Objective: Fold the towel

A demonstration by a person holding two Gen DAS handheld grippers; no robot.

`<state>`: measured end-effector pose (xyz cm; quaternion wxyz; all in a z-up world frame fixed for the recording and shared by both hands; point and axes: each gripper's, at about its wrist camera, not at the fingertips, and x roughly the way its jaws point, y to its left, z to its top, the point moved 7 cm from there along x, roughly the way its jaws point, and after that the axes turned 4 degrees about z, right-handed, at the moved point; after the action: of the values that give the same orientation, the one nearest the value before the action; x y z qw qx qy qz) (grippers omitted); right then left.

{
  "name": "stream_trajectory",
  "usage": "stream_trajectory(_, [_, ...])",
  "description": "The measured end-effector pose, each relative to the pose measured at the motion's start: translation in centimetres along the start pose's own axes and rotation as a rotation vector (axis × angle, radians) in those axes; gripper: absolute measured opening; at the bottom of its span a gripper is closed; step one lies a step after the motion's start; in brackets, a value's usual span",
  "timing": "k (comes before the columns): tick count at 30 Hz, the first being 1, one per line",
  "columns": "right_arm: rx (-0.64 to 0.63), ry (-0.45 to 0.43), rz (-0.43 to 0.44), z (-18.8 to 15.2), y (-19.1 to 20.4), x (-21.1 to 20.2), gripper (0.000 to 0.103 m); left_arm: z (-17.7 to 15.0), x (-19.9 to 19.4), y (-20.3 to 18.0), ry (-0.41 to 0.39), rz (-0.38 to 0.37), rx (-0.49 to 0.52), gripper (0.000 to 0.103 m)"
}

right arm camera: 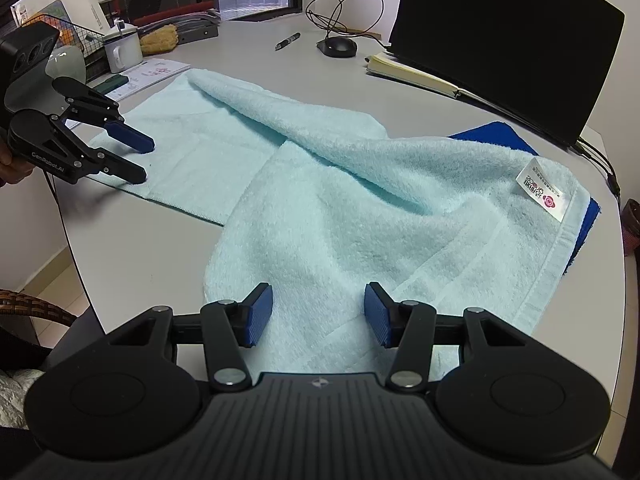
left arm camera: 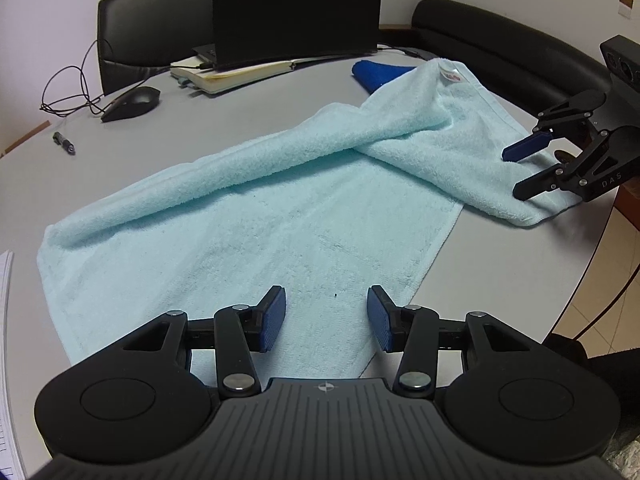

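Pale grey, the rounded worktop [left arm camera: 280, 88] carries one light blue towel [left arm camera: 248, 216], partly rolled over itself. Behind stand a dark laptop [left arm camera: 296, 8] and two black chairs. A darker blue cloth [right arm camera: 492, 136] lies mostly hidden beneath the towel. Left hand-held gripper [left arm camera: 326, 316] and right hand-held gripper [right arm camera: 318, 312] hover spread over towel edges, pinching nothing.

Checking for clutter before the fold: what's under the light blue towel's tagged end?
A dark blue cloth lies under the light blue towel, showing along its far edges. How far it runs underneath is hidden.
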<state>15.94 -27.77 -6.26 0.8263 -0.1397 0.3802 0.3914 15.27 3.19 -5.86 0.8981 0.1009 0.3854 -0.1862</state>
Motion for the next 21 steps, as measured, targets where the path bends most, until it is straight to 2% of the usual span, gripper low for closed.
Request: stream_trajectory(21, [0.035,0.023,-0.069,-2.1,-2.2,-2.1,0.052,-3.8,-3.2,3.2,0.028,0.037,-0.022,0.049])
